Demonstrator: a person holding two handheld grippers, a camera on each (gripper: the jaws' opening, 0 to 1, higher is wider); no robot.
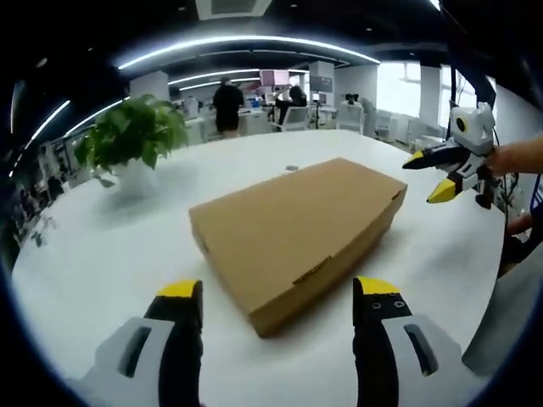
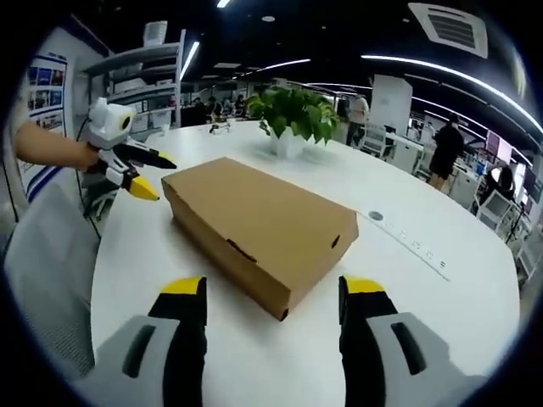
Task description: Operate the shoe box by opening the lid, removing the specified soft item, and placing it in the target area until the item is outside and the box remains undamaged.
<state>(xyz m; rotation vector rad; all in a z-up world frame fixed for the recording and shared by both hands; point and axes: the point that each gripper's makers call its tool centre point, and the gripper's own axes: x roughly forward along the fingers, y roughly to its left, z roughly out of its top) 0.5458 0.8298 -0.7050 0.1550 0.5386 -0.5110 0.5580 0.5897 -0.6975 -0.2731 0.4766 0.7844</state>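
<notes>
Nearest in the left gripper view, the left tool (image 1: 276, 292) is held low over the white surface (image 1: 102, 254) with its yellow-tipped jaws spread wide and nothing between them, lined up on the near corner of the shoe box (image 1: 297, 229), which is judged a stance for approach, not for grasping. In the right gripper view the right tool (image 2: 271, 288) is likewise held with jaws spread and empty, aimed at another corner of the box from the opposite side, so that the box is flanked by both. The box lies flat near the middle of the surface with its lid shut and a small tuck slot visible on its side; the soft item is presumably inside and cannot be seen. No step of the task appears done yet. Beyond the box a potted plant (image 1: 136, 140) stands well apart from it, and farther off office desks and standing people can be made out.
</notes>
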